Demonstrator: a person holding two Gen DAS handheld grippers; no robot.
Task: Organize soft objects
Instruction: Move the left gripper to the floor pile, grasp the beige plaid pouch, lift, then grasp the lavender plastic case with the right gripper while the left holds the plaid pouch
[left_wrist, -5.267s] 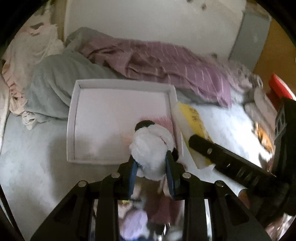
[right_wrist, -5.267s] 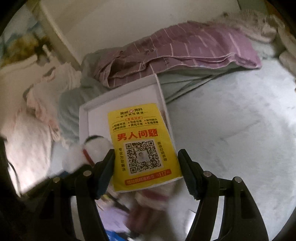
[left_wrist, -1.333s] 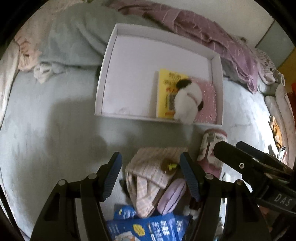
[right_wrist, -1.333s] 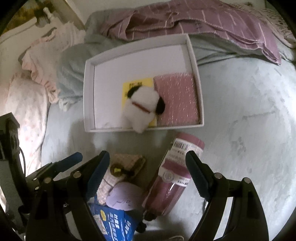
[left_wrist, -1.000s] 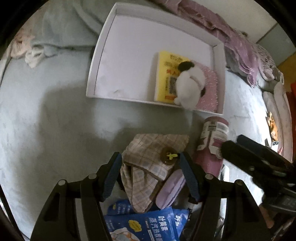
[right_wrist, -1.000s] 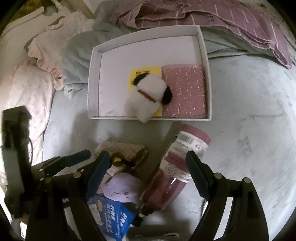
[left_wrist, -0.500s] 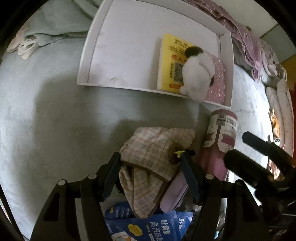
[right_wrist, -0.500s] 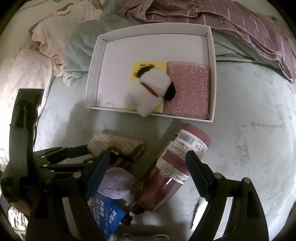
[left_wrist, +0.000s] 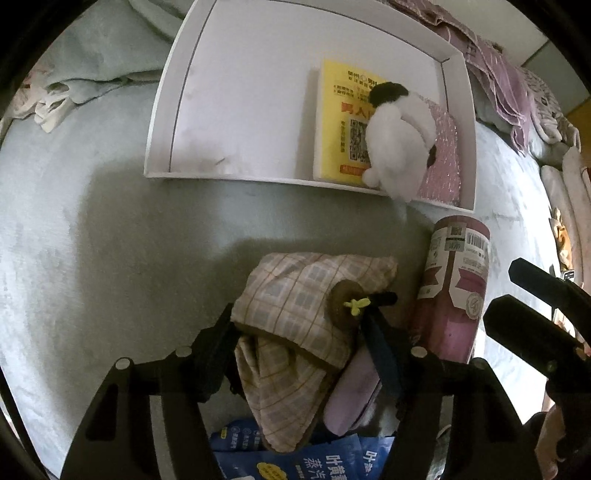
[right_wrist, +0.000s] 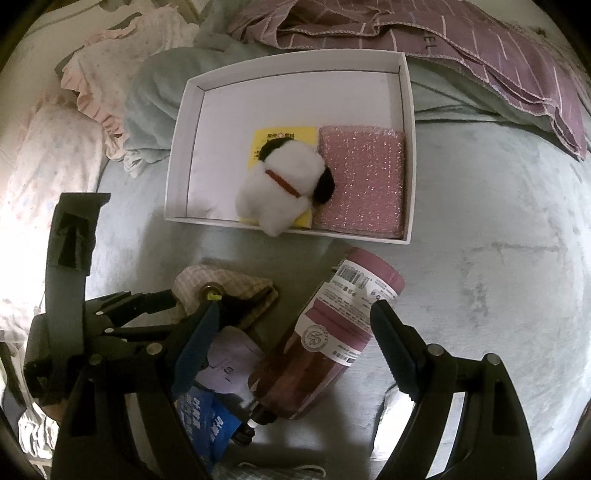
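Both grippers pitched steeply down over the pile on the bed. Left gripper: jaws closing, plaid cloth between them, pads at its two edges; can't tell if they press yet. Right gripper: spread wide, straddling the pink bottle, both pads clear of it, nothing held.

Materials:
- plaid cloth: soft, crumpled, beige-pink check, round brown button with a small yellow bit on it, right by my right-side pad
- pink bottle: rigid cylinder, lying on its side, glossy printed label with barcode
- lilac pouch: smooth, rounded, tucked under the cloth edge
- blue packet: shiny foil, printed, bottom of pile
- white tray: shallow rectangular box, stiff walls, just past the pile
- in the tray: plush dog, white fluffy with black ears, lying on a flat yellow printed packet, touching a pink glittery pad
- bedspread: grey-green, short velvety nap.
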